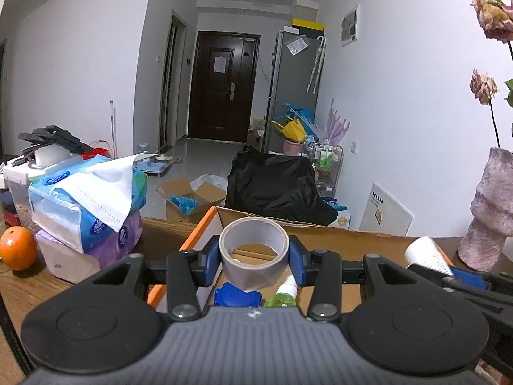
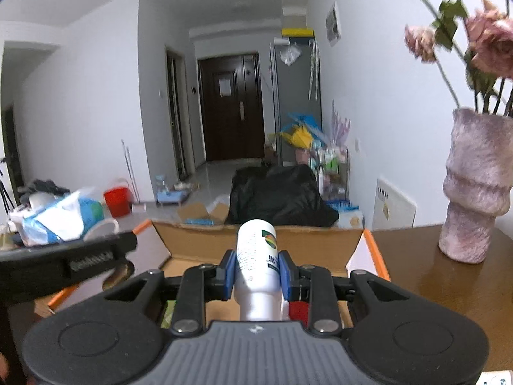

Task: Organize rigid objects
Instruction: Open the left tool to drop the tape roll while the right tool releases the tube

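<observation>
A roll of tape [image 1: 254, 250] is clamped between the blue pads of the left gripper [image 1: 255, 258] and held above the open cardboard box [image 1: 336, 240] on the wooden table [image 1: 19, 288]; since only its curved sides are pinched, it could be tipped out and dropped onto the blue lid [image 1: 236, 295] and green spray bottle [image 1: 282, 296] already lying inside. To the right, a white bottle [image 2: 256, 256] is gripped in the closed right gripper [image 2: 256, 271] over the same box. With both tools crowded together there, one load could be knocked loose by the other, or the vase [image 2: 474, 186] of dried flowers struck.
</observation>
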The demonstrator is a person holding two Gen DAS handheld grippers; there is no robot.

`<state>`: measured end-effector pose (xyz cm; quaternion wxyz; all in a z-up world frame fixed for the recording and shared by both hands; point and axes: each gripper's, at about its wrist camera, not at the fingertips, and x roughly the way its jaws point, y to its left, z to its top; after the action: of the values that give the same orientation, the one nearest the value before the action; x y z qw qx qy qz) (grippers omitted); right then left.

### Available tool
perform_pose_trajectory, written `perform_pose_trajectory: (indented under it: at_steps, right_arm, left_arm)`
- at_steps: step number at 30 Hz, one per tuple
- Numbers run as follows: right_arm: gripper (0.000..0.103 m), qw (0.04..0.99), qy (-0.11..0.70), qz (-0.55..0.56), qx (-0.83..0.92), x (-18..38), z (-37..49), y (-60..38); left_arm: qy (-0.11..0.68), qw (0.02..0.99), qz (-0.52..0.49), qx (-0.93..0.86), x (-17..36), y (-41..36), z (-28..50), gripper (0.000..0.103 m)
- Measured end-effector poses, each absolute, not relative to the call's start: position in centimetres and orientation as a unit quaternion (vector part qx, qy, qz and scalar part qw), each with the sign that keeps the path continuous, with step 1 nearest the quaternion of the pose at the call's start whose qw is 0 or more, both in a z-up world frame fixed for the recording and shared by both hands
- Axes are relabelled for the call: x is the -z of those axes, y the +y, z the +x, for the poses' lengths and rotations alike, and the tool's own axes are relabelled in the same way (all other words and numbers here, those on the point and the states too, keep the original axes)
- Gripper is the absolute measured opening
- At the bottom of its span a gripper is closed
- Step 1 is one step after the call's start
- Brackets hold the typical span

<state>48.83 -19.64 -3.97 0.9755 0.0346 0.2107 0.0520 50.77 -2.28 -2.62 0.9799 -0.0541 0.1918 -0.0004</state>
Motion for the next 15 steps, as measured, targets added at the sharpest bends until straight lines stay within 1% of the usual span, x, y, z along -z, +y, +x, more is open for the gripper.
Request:
perform_pose_trajectory:
  at_steps: [3,13,14,15]
  right_arm:
    - [0.027,0.969,0.238,0.034,-0.049,4.2,50.0,-19.4]
    - [0.027,0.959,0.281,-0.01,-0.038,4.3,51.6,-16.9]
    - [0.027,0.958,0.286,-0.012,-0.036,4.3,51.7,-16.7]
    - [0.027,0.956,0.291,-0.012,-0.034,4.3,51.7,-16.6]
  left_arm:
    - [0.195,0.98,-0.046,0.001,2.7,-2.3,51.0,0.044]
    - [0.209,0.977,-0.042,0.01,2.5,-1.2,52.0,0.045]
    - [0.211,0.977,-0.042,0.01,2.5,-1.1,52.1,0.048]
    - [0.213,0.976,-0.041,0.009,2.5,-1.0,52.1,0.058]
